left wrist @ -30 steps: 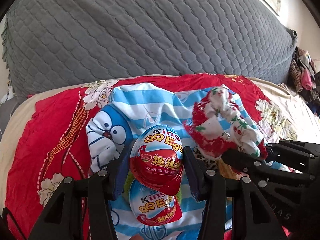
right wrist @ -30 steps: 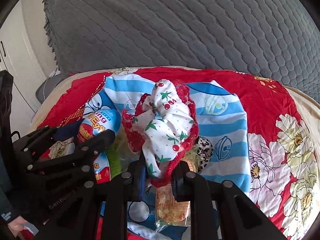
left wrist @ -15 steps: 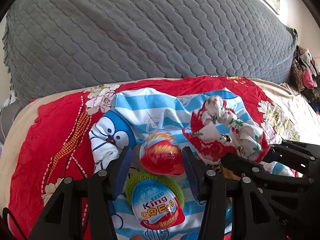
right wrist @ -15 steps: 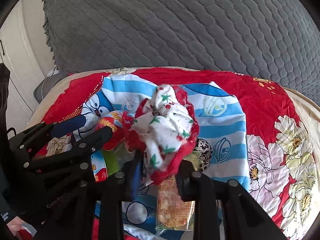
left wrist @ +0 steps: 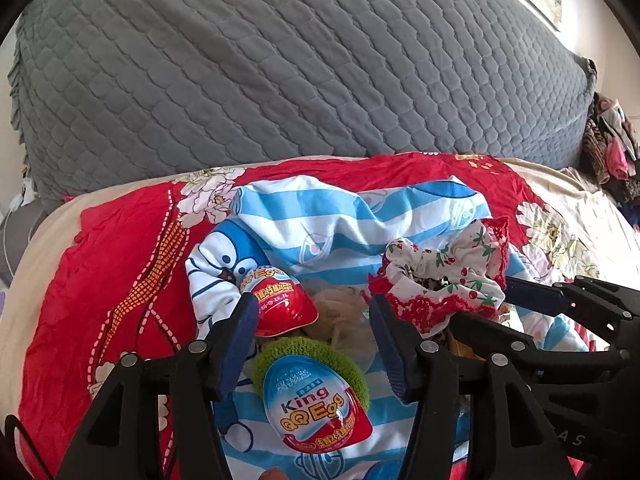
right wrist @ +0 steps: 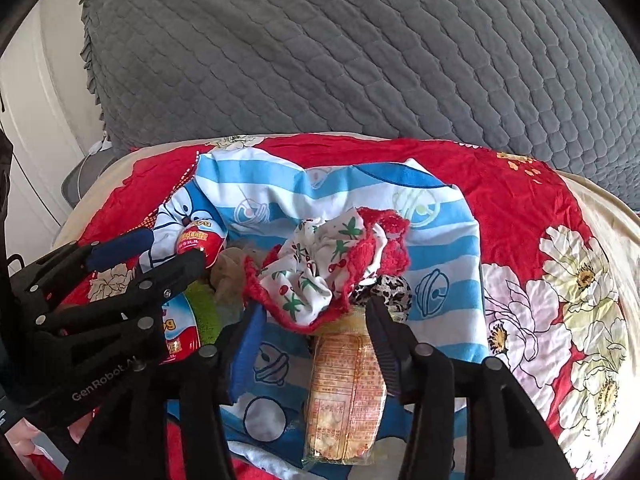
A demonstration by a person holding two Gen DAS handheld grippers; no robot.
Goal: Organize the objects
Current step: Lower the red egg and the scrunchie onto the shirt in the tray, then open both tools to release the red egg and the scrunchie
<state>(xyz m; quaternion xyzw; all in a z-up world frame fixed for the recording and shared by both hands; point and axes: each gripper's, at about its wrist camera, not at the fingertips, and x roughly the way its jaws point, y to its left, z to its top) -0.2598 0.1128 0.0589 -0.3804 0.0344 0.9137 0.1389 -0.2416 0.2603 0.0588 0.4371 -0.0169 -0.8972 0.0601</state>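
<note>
On a blue-striped Doraemon cloth [left wrist: 340, 216] lie a red King QQ Egg [left wrist: 276, 304], a second blue-and-red egg [left wrist: 316, 408] on a green scrubber [left wrist: 352, 364], and a beige mesh ball [left wrist: 344, 316]. My left gripper [left wrist: 312, 320] is open just behind the red egg. A cherry-print cloth with red trim [right wrist: 332, 268] lies on a leopard scrunchie [right wrist: 388, 288] and a snack packet [right wrist: 344, 384]. My right gripper [right wrist: 316, 320] is open right in front of the cloth.
The pile sits on a red floral bedspread [right wrist: 520, 208]. A grey quilted cover [left wrist: 300, 60] rises behind. A heap of clothes [left wrist: 608, 140] lies far right. A white wall and door [right wrist: 32, 120] stand at the left.
Both grippers opened. The left let the red egg drop onto the striped cloth; the right let the cherry cloth fall onto the pile. Both drew back slightly.
</note>
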